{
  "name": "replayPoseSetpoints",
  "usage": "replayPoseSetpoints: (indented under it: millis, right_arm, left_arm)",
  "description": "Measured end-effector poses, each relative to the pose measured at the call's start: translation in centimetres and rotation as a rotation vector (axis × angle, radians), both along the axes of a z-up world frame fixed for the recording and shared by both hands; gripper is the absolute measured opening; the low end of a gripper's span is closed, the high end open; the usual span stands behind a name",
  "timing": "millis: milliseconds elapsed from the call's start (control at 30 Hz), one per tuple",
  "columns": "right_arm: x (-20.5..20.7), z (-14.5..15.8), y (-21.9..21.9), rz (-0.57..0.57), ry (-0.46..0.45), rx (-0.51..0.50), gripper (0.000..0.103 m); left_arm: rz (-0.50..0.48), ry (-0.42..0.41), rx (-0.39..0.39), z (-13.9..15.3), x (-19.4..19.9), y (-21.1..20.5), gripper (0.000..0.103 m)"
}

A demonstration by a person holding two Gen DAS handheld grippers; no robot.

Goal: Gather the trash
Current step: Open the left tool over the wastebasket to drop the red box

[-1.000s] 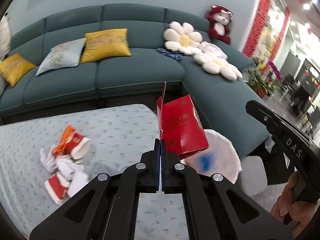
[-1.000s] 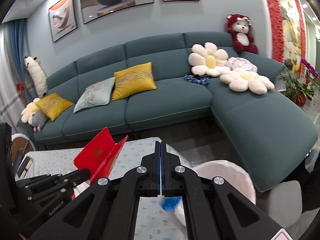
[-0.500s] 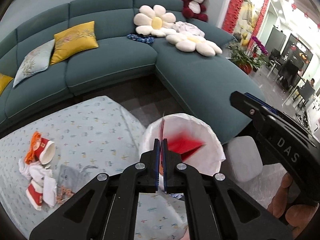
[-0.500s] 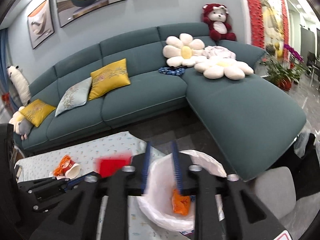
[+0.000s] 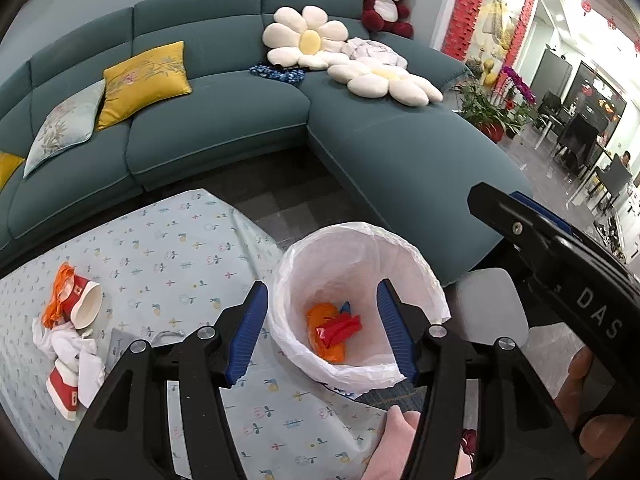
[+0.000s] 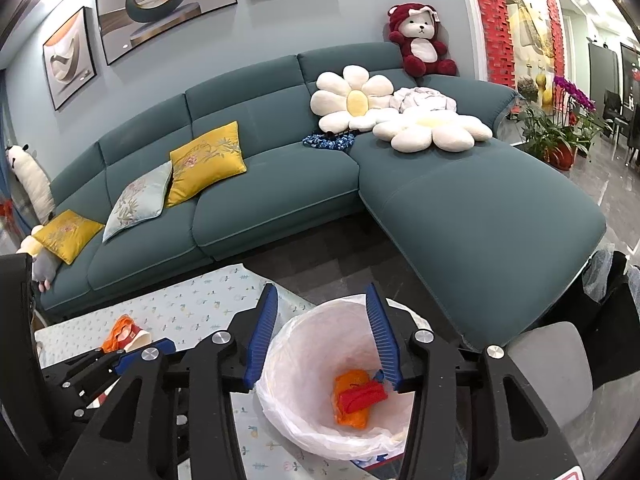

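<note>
Living-room setting, both wrist views directed over a low table (image 5: pixel 168 248) covered with a pale floral cloth. Nearest the lens, the left gripper (image 5: pixel 320 332) has its jaws spread wide with nothing between them, framing the trash bin (image 5: pixel 420 280), a container lined with a white plastic bag that stands just beside the table's right edge. The right gripper (image 6: pixel 324 340) is likewise wide apart and empty, poised over the same bin. Inside the bin lie a red box (image 5: pixel 340 328) and an orange wrapper (image 5: pixel 320 320) beneath it, with a small blue scrap beside them; these items count as collected.

Farther left on the cloth, well apart from the bin, a cluster of refuse remains: a red-and-white paper cup (image 5: pixel 82 304) lying on its side, touching an orange bag (image 5: pixel 60 292); crumpled white tissues (image 5: pixel 76 344); a second red cup (image 5: pixel 64 388); and a grey pouch (image 5: pixel 120 348) whose status as trash cannot be judged. By this evidence the task is partly complete, the table pile being the outstanding portion. A likely next step is a return leftward to that cluster.

Beyond the table, dark floor leads to a teal sectional sofa (image 6: pixel 280 184) bearing yellow cushions and flower-shaped pillows (image 6: pixel 352 100), with a red plush bear (image 6: pixel 420 44) on the backrest.
</note>
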State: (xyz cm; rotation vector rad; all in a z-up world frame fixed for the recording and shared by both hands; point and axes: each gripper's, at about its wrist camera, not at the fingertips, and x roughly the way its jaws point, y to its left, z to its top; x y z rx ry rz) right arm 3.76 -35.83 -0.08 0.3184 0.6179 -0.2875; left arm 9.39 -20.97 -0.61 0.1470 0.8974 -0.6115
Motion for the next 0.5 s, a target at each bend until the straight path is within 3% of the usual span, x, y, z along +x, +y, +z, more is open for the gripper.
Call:
replayPoseSetpoints:
  millis: [500]
  right_arm:
    - [1.5, 0.6, 6.1, 0.094, 0.007, -0.023, 0.057]
  left_arm:
    - [0.121, 0.011, -0.012, 0.1, 1.3, 6.4, 0.054]
